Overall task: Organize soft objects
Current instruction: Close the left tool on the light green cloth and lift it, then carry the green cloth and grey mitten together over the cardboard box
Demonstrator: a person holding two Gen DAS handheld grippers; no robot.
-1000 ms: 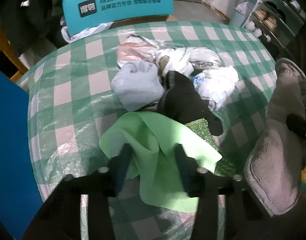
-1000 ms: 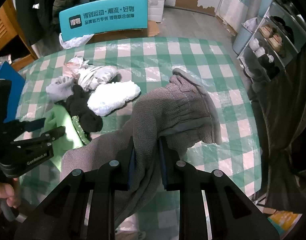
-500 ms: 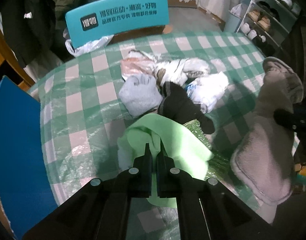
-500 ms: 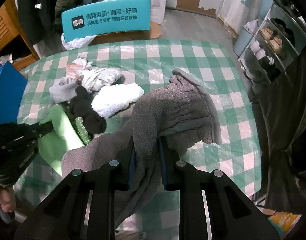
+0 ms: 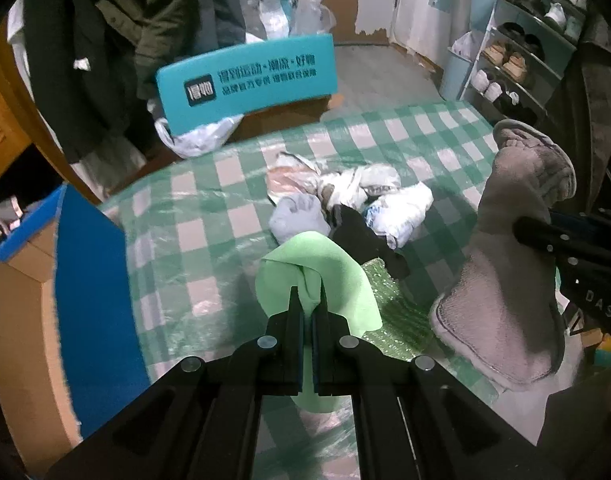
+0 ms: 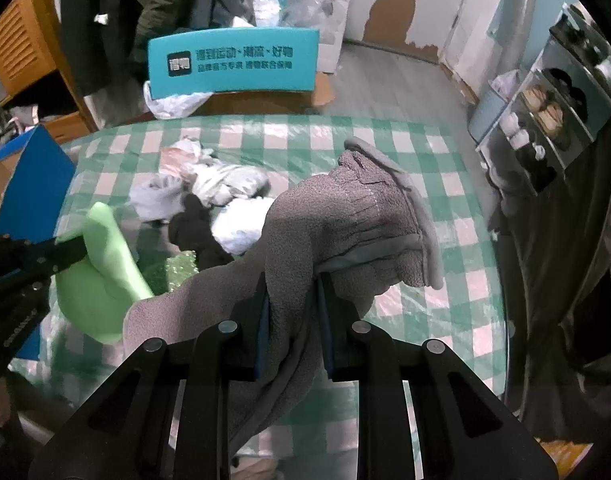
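My left gripper [image 5: 308,294] is shut on a light green cloth [image 5: 337,276] and holds it lifted above the table; the cloth also shows in the right wrist view [image 6: 105,252]. My right gripper [image 6: 292,280] is shut on a grey fleece glove [image 6: 345,224], held in the air at the right; the glove shows in the left wrist view [image 5: 509,280]. On the green checked tablecloth [image 5: 225,184] lies a pile: a pale grey sock [image 5: 297,216], a black sock [image 5: 365,236], white crumpled items [image 5: 401,208] and a green glittery piece [image 5: 389,288].
A blue cardboard box [image 5: 85,280] stands at the table's left edge. A teal chair back [image 5: 249,80] with a white bag stands behind the table. A shoe rack [image 5: 517,56] is at the far right. Dark coats hang at the back left.
My left gripper closed on the green cloth and lifted it off the table. The right gripper keeps holding the grey glove, nearly still.
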